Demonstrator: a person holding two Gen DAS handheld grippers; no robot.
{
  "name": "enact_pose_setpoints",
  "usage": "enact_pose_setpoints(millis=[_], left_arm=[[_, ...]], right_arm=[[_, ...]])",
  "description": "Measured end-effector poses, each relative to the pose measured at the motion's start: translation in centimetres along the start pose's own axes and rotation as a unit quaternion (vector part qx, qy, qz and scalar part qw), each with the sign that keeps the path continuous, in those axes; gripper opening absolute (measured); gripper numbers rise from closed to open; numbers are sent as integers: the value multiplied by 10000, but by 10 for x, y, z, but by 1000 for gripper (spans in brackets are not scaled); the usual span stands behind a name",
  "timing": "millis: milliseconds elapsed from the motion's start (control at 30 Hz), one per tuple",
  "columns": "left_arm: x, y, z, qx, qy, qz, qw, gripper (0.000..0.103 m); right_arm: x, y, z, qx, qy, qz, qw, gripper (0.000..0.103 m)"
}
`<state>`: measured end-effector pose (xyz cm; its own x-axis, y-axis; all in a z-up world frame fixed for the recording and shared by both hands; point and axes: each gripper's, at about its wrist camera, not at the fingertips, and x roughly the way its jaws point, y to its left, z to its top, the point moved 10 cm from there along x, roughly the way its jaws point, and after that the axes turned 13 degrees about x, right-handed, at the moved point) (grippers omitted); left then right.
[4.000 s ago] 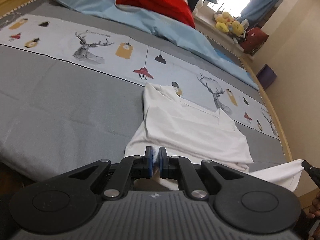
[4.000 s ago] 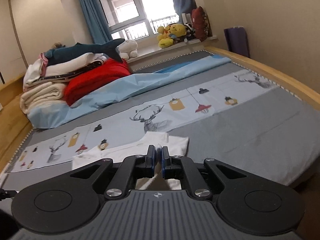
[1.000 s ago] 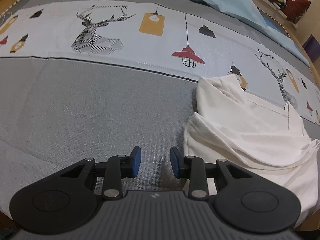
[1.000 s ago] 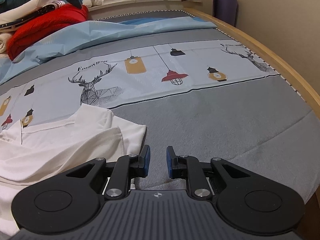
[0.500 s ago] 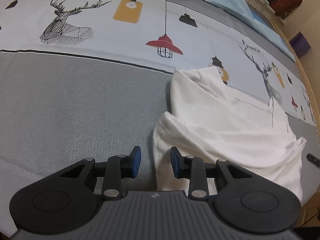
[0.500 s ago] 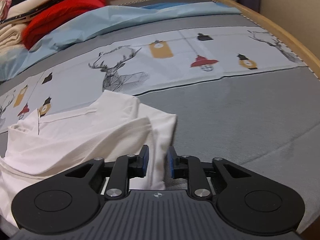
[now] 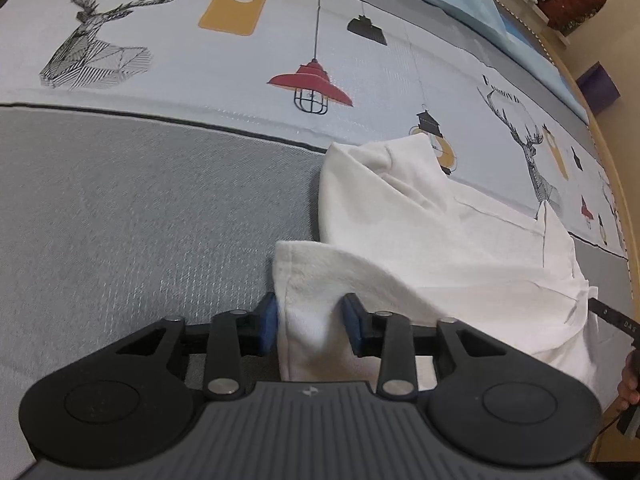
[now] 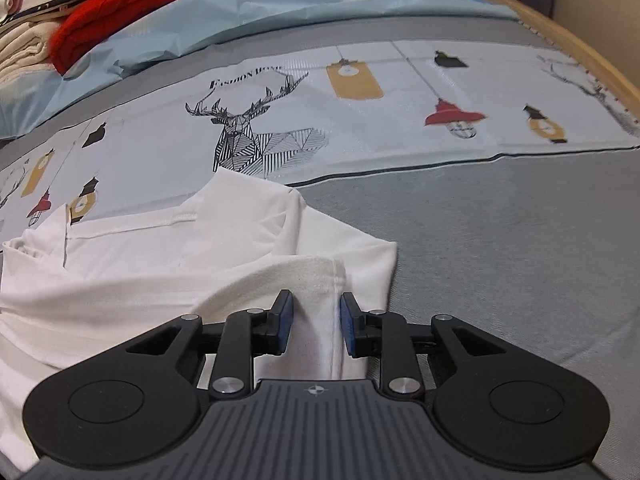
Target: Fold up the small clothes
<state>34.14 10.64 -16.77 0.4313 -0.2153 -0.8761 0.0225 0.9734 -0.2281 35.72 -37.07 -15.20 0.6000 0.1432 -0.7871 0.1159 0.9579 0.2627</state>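
Note:
A small white shirt (image 7: 432,236) lies on the bed, its lower part folded up over the body. My left gripper (image 7: 310,322) is open, and the folded edge's left corner sits between its blue pads. In the right wrist view the same shirt (image 8: 160,256) spreads to the left. My right gripper (image 8: 316,322) is open, with the folded edge's right corner between its pads. The cloth under both gripper bodies is hidden.
The bed cover (image 7: 132,216) is grey with a pale band of deer and lamp prints. A light blue sheet (image 8: 224,20), a red blanket (image 8: 132,4) and folded linens lie at the far side. The wooden bed frame (image 8: 576,44) runs along the right.
Both grippers have moved sideways from the bare grey cover onto the shirt's corners, and the cloth now sits between their open pads. Four seconds ago both were shut on the shirt's hem.

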Motion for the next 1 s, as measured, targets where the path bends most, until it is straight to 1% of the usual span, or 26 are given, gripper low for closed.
enact_pose_setpoints(millis=[33,67,100,133,200,300,367,467,567,667,733,767,800,833,900,1000], left_arm=[[0,-2,2,45,-29,-21,10000,8],[-2,-3,5,88,-68,-22,9999,6],[-4,-2,9,141,-128,29,9998,6],[-7,-2,13,193,-189,97,9996,6],[-15,-4,23,283,-400,184,9986,5],[-28,-9,40,266,-813,224,9961,5],[-35,-11,53,252,-1094,362,9930,5],[-44,-15,73,273,-1519,540,9865,5],[-40,-16,88,256,-1680,671,9832,5],[-33,-14,94,187,-1620,692,9842,6],[-29,-11,94,166,-1518,703,9858,10],[-31,-9,93,172,-1516,753,9854,11],[-35,-8,92,198,-1545,795,9846,16],[-39,-8,90,224,-1560,752,9846,19],[-44,-10,84,276,-1500,559,9867,19],[-48,-19,65,512,-1294,247,9900,19]], right_arm=[[2,1,1,17,20,33,10000,27],[3,2,2,9,22,76,10000,25],[3,3,5,-36,-11,118,9999,11],[1,4,8,-92,-111,130,9998,7],[-5,7,16,-92,-273,274,9992,6],[-23,9,38,119,-783,543,9954,5],[-34,8,54,366,-1153,656,9905,5],[-40,7,74,476,-1646,577,9835,5],[-34,5,88,601,-1864,428,9797,5],[-22,7,95,548,-1888,324,9799,6],[-10,11,96,457,-1758,186,9832,8],[-4,11,96,455,-1684,103,9846,14],[0,10,96,476,-1613,-25,9858,23],[2,7,95,528,-1554,-155,9863,27],[0,5,92,624,-1473,-118,9871,28],[-11,10,80,535,-1199,232,9911,28]])
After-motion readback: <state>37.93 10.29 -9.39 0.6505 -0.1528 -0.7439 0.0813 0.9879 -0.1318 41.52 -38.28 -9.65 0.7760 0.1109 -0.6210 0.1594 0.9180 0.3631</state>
